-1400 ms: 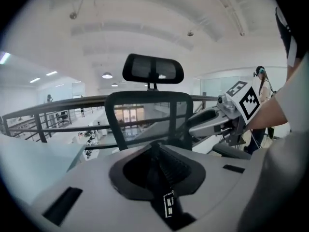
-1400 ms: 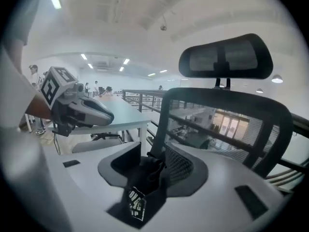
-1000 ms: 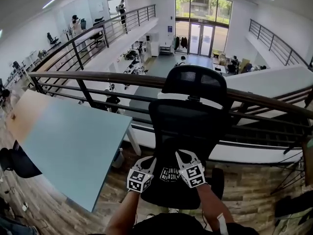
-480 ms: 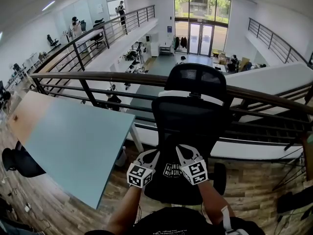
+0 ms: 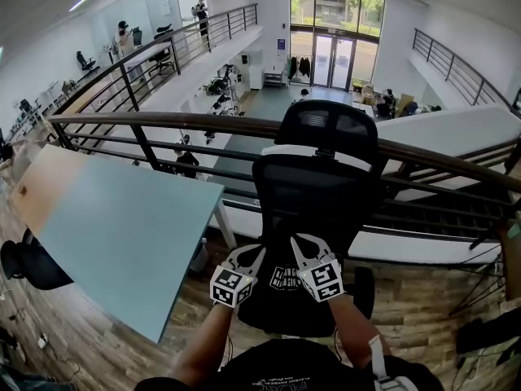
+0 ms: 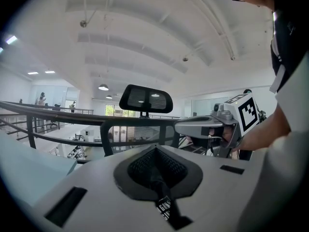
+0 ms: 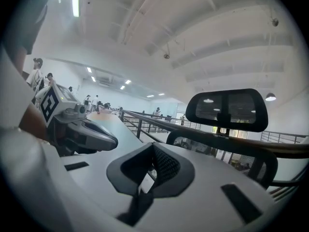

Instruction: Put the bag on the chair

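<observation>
My left gripper [image 5: 248, 257] and right gripper [image 5: 303, 249] both have jaws clenched on the bag [image 5: 286, 279]. It hangs between them over the chair [image 5: 317, 194] seat, at 3 o'clock from the left gripper and 9 o'clock from the right.

Mesh chair [image 5: 319, 202], cloth bag [image 5: 285, 280], wooden floor [image 5: 423, 308]

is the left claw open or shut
Shut. The left claw has its jaws pressed together on a black strap that hangs down from between them.

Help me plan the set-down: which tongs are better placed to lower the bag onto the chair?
Right, narrowly. Both tongs are shut on the bag, but the right tongs hang nearer the middle of the chair seat; the left tongs sit toward its left edge.
</observation>
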`<state>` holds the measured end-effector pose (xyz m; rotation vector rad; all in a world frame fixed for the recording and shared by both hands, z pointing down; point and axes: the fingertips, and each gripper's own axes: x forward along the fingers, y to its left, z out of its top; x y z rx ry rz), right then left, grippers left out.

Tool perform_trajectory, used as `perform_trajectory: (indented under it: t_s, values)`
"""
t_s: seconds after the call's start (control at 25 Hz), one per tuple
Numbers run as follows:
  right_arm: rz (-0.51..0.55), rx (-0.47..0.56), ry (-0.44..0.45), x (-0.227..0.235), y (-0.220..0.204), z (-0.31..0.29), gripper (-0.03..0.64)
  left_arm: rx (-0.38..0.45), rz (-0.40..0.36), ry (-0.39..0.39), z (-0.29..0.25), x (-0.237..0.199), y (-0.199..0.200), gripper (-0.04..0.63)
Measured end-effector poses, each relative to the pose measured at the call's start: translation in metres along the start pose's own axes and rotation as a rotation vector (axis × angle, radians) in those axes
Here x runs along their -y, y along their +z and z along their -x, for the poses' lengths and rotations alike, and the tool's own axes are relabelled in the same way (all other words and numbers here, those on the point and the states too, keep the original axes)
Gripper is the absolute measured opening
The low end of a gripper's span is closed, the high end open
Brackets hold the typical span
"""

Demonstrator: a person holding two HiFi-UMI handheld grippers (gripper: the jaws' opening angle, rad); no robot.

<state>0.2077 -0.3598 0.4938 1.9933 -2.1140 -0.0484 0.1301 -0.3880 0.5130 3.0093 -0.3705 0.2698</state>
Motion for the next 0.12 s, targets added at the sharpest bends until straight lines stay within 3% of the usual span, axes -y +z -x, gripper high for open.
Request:
perform_trajectory:
  t_s: [0.12]
  values:
    - [0.013,-0.014,-0.005,0.0039,0.0048,-0.0060,0.020,-0.011,0.003,-0.006,-0.0040,-0.0054,-0.0002,0.012]
